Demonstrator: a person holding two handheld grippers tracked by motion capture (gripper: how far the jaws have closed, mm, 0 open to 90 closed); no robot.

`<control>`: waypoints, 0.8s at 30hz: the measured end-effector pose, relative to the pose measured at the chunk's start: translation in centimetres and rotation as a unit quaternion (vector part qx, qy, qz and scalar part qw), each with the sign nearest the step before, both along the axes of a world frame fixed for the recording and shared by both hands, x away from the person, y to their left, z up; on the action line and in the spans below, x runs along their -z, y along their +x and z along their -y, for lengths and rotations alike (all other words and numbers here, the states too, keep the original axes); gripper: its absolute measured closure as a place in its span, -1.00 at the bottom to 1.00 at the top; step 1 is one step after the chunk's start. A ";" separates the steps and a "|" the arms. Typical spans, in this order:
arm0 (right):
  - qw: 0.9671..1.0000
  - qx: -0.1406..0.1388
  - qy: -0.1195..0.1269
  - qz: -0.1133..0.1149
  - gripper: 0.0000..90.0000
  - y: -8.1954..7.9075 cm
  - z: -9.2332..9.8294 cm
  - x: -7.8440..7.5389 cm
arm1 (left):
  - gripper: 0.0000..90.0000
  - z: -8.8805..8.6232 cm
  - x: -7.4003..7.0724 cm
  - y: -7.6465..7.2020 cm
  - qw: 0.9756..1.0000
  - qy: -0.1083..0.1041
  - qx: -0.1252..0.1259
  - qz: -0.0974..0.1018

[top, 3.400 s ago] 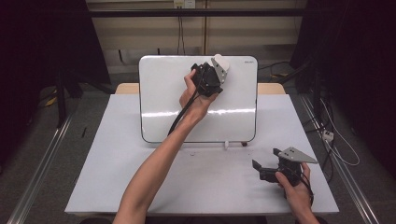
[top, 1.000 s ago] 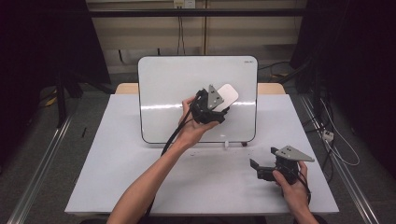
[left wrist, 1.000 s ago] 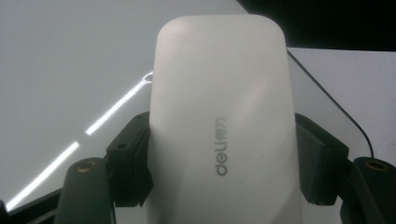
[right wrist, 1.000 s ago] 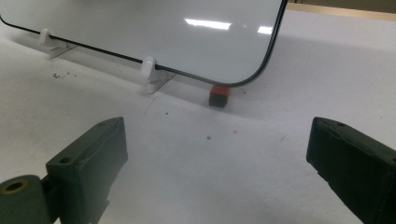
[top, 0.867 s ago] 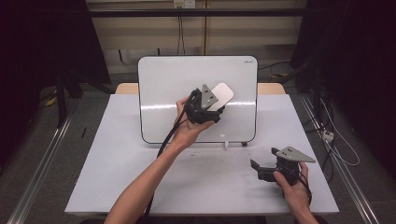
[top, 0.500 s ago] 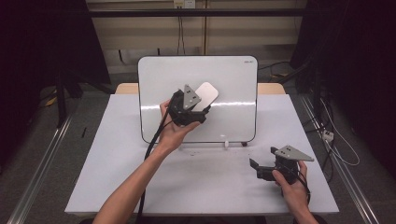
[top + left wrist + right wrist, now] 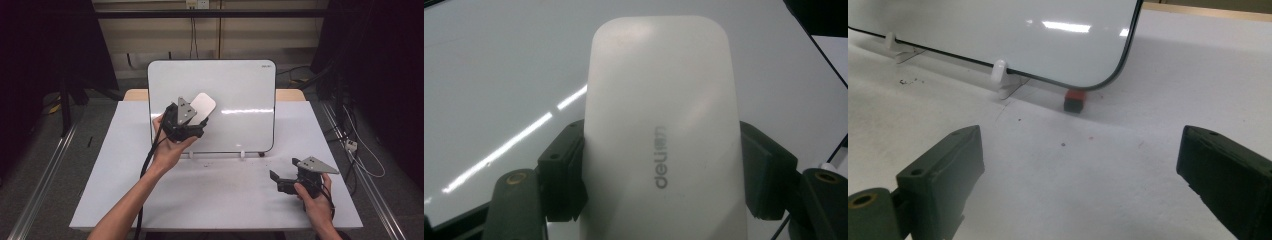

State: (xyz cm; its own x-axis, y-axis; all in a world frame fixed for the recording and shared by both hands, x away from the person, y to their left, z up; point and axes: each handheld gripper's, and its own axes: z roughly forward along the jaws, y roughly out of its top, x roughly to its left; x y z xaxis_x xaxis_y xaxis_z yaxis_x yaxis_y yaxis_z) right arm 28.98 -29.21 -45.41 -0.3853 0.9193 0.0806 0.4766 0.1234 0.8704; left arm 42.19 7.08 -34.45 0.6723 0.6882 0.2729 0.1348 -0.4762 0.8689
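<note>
A white whiteboard stands upright on small feet at the back of the table. My left gripper is shut on a white board eraser, held against the board's left half. In the left gripper view the eraser fills the gap between both pads, with the board behind it. My right gripper rests open on the table at the front right, nothing between its jaws. In the right gripper view the board's lower corner stands ahead.
The white table has bare surface in front of the board. A small red and black block lies under the board's lower right corner, next to a white foot. Dark specks dot the table near the feet.
My left gripper has slid leftwards and slightly down across the board with the eraser in it. The right gripper has stayed put.
</note>
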 end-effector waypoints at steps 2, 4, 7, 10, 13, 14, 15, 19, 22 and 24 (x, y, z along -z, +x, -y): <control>1.000 -0.004 -0.001 -0.001 -0.88 0.0 -0.2 0.0 | -0.31 -0.6 0.5 -0.2 1.000 -0.003 -0.006 -0.006; 1.000 -0.006 -0.003 -0.001 -0.88 0.1 -0.3 0.0 | -0.31 -1.0 1.1 -0.2 1.000 0.004 -0.013 -0.011; 1.000 -0.006 -0.003 -0.004 -0.88 0.3 -0.4 0.1 | -0.31 -1.6 1.6 -0.2 1.000 0.012 -0.017 -0.019; 1.000 -0.005 -0.001 -0.007 -0.88 0.4 -0.4 0.1 | -0.31 -2.2 1.8 -0.6 0.999 0.019 -0.022 -0.021; 1.000 -0.007 -0.003 -0.003 -0.88 0.2 -0.4 0.1 | -0.31 -3.0 2.0 -1.1 0.999 0.021 -0.029 -0.016; 1.000 -0.006 -0.003 -0.003 -0.88 0.2 -0.4 0.1 | -0.31 -3.2 2.1 -1.2 0.999 0.019 -0.029 -0.017; 1.000 -0.006 -0.003 -0.002 -0.88 0.2 -0.3 0.1 | -0.31 -3.4 2.2 -1.4 0.999 0.022 -0.030 -0.017; 1.000 -0.001 -0.004 -0.003 -0.88 0.3 -0.3 0.0 | -0.31 -4.3 2.9 -1.9 0.999 0.029 -0.040 -0.016; 1.000 0.000 -0.004 -0.002 -0.88 0.2 -0.5 -0.1 | -0.31 -5.1 3.0 -2.0 0.998 0.029 -0.047 -0.013; 1.000 -0.003 -0.008 -0.001 -0.88 0.2 -0.7 -0.1 | -0.31 -5.5 3.4 -1.9 0.998 0.031 -0.048 -0.012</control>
State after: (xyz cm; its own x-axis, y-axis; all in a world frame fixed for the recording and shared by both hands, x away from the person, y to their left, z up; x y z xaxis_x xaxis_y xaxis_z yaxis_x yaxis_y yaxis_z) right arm 29.14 -28.49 -45.27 -0.3902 0.9183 0.0663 0.4774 0.1402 0.8674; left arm 40.28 12.58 -37.83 0.6114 0.7317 0.3013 0.2033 -0.5133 0.8338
